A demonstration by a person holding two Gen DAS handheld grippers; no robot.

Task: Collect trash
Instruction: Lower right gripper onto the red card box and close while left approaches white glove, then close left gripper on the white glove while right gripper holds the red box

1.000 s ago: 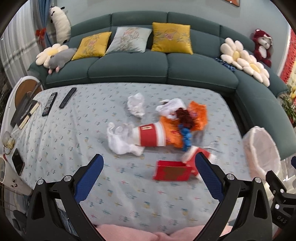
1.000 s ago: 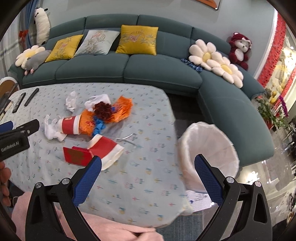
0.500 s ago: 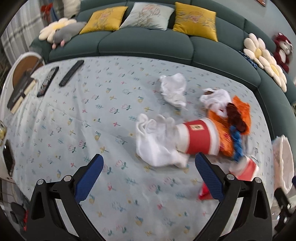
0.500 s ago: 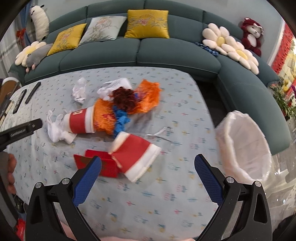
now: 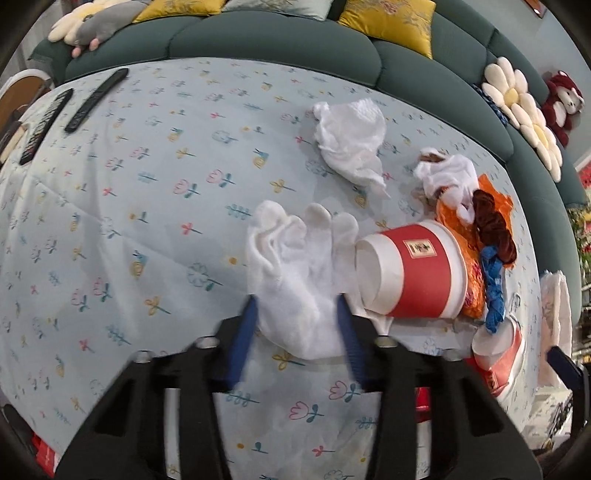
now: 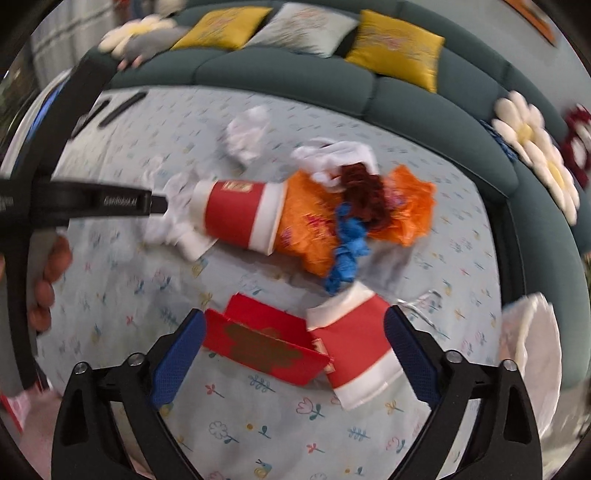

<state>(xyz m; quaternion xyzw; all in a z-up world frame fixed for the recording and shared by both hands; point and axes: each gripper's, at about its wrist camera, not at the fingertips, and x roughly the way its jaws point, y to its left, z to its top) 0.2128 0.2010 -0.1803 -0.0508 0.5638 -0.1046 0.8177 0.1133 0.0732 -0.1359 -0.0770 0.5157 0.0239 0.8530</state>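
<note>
Teal upholstery covers the sectional sofa (image 5: 280, 40) along the far side, carrying yellow cushions (image 5: 388, 18) and a daisy-shaped pillow (image 5: 524, 110). Next in size, the worktop (image 5: 129, 206) wears a pale blue cloth printed with small flowers, and all the trash lies on its right half. A white-lined waste bin (image 6: 532, 354) stands just off the worktop's right edge.

Trash, in descending size: an orange plastic bag (image 6: 406, 206), crumpled, with a dark red tuft and a blue scrap (image 6: 347, 243) on top; a red and white paper cup (image 5: 413, 273) on its side, mouth facing a white glove (image 5: 295, 273); a second, flattened red and white cup (image 6: 354, 347); a red folded card (image 6: 258, 339) touching that flattened cup; a crumpled white tissue (image 5: 351, 140) lying apart, farther back; another white wad (image 5: 447, 177) at the bag's far edge.

Two black remote controls (image 5: 92, 99) rest near the worktop's far left corner, well apart from the trash.

Left gripper (image 5: 295, 325): jaws have just been closing and now stand narrow, both blue pads against the cuff end of the white glove, grasping it on the cloth.

Right gripper (image 6: 295, 350): jaws spread wide and released, having just begun closing, straddling the red card and the flattened cup without touching either. This view is blurred.
</note>
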